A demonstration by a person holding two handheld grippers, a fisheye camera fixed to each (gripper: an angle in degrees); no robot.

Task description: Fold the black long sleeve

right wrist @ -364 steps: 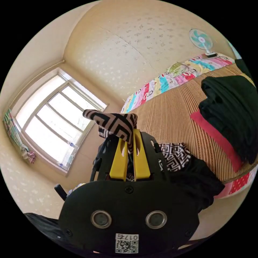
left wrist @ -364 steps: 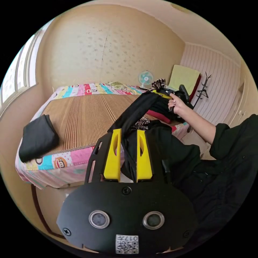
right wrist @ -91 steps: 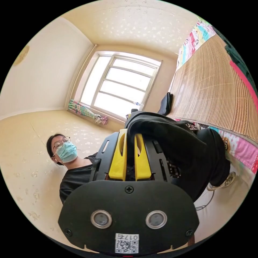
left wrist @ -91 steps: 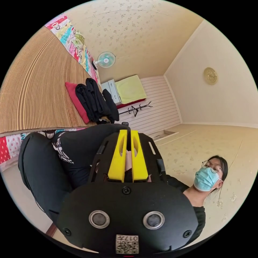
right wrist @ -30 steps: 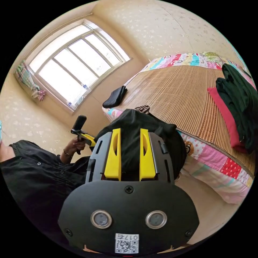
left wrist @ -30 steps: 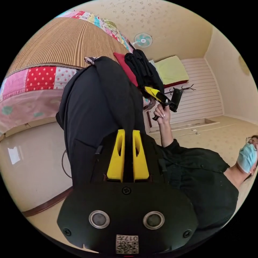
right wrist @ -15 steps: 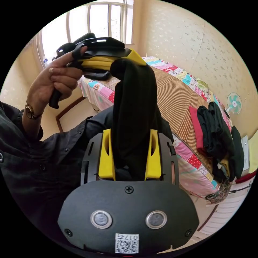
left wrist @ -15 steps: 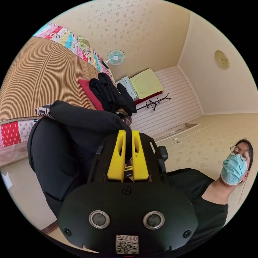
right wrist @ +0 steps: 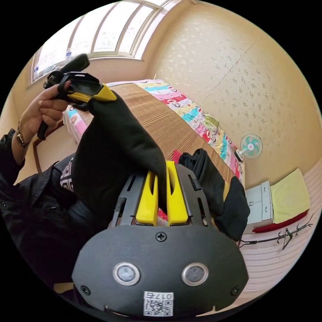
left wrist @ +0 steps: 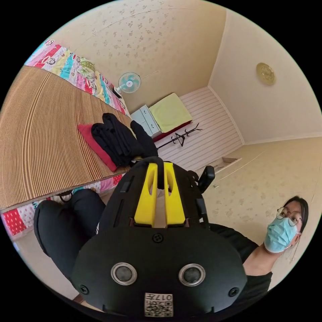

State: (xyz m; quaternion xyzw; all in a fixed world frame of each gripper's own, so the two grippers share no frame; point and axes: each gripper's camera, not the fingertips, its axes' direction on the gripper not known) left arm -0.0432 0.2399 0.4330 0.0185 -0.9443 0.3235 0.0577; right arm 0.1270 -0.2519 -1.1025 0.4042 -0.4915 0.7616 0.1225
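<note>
Both grippers clamp the black long sleeve, which hangs in the air between them beside the bed. Left gripper (left wrist: pixel 160 174): yellow jaws pressed together on a thin edge of black cloth at their tips. Right gripper (right wrist: pixel 161 182): jaws pressed together on a thick fold of the same garment.

Bed (right wrist: pixel 157 117): covered by a ribbed straw mat (left wrist: pixel 37 141) over a patchwork sheet (left wrist: pixel 72 68).

Long sleeve (right wrist: pixel 114 147): plain black, soft and thick. In the right gripper view it stretches as a broad band from the right gripper's jaws up to the left gripper (right wrist: pixel 109 95), held in a hand (right wrist: pixel 43 109). A black-and-white patterned part (right wrist: pixel 67 172) shows near its lower edge. In the left gripper view the rest of the garment sags as a rounded black mass (left wrist: pixel 67 224) below the bed edge.

Pile (left wrist: pixel 117 137): dark clothes lying on a red piece (left wrist: pixel 95 146), on the mat near the bed edge.

View differences:
- Left gripper view: the person in a dark top, a ceiling lamp (left wrist: pixel 266 73), a white slatted wall (left wrist: pixel 208 134).
- Right gripper view: the window (right wrist: pixel 100 30), the full span of cloth between the two grippers.
- Both views: a fan (left wrist: pixel 129 82), a drawer unit (right wrist: pixel 258 204), a yellow-green cloth (left wrist: pixel 169 112) and a black hanger (left wrist: pixel 179 136).
</note>
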